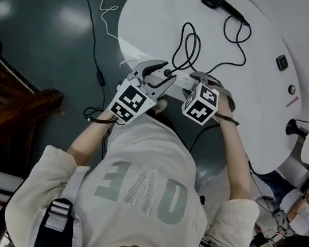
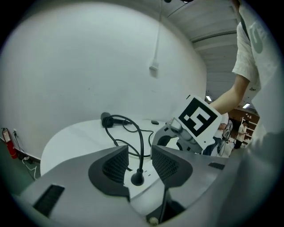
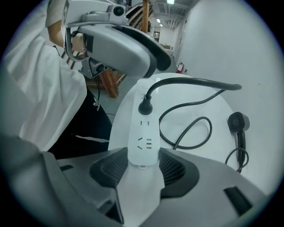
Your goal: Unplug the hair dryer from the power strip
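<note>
Right now my right gripper (image 3: 143,165) is clamped on the near end of the white oblong plastic power strip (image 3: 143,133), one pad pressed to each long side. The strip lies at the near edge of the round white table (image 1: 161,10). The small black rounded plug (image 2: 137,178) sits in the socket furthest from that grip, fully seated as far as I can see. My left gripper (image 2: 140,155) stands wide, one pad on each side of the plug and neither touching it.

I judge the strip to be light, hollow and stiff, so it would rise with the plug if I were not pinning it. The plug looks like hard moulded plastic, smooth and tapering towards the top, and my pads could slide off it. I would close low on its thick body, just above the strip's face. I would not take the thin black cord (image 2: 141,142), which is limp and would only stretch or strain at the neck. The socket will probably hold firmly, so a straight pull along the prongs seems best. The black hair dryer (image 3: 237,122) lies well away across the table, and the loose loops of cord give slack.
</note>
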Demonstrator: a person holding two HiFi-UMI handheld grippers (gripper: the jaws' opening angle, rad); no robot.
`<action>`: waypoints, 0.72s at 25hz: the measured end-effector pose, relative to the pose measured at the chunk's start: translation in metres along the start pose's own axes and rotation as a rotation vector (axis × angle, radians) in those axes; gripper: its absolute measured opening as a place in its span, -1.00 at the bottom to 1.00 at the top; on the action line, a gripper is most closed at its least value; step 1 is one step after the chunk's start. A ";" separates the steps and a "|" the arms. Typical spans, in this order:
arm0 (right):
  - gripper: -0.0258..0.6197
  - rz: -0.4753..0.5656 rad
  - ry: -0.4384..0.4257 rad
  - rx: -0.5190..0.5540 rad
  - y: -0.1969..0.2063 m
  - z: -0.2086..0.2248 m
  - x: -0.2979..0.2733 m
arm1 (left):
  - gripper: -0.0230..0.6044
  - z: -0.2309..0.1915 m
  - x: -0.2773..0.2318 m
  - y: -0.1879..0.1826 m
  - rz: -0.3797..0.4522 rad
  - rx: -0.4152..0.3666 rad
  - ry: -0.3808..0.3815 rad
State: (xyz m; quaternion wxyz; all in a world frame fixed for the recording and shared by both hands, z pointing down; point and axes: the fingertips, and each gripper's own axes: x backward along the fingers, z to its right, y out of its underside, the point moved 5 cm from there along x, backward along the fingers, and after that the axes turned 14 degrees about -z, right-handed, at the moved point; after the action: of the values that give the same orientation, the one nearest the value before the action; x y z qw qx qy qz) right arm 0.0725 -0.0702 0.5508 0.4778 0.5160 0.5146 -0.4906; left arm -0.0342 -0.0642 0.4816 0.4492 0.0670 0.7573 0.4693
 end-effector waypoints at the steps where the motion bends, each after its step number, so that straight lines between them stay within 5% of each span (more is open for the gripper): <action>1: -0.22 0.001 0.003 -0.001 0.000 0.000 0.000 | -0.45 0.002 -0.005 0.004 -0.007 0.005 0.001; 11: -0.22 -0.002 -0.004 -0.009 0.000 0.000 -0.001 | -0.47 0.000 -0.039 0.019 -0.063 -0.054 -0.117; 18: -0.21 0.000 -0.009 -0.010 0.001 0.001 0.000 | -0.76 0.006 -0.045 0.019 -0.077 -0.087 -0.116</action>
State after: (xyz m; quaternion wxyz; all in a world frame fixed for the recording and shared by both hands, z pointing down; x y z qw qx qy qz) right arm 0.0731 -0.0711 0.5509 0.4828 0.5114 0.5150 -0.4901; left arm -0.0093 -0.0733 0.5237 0.5124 0.0454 0.7110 0.4795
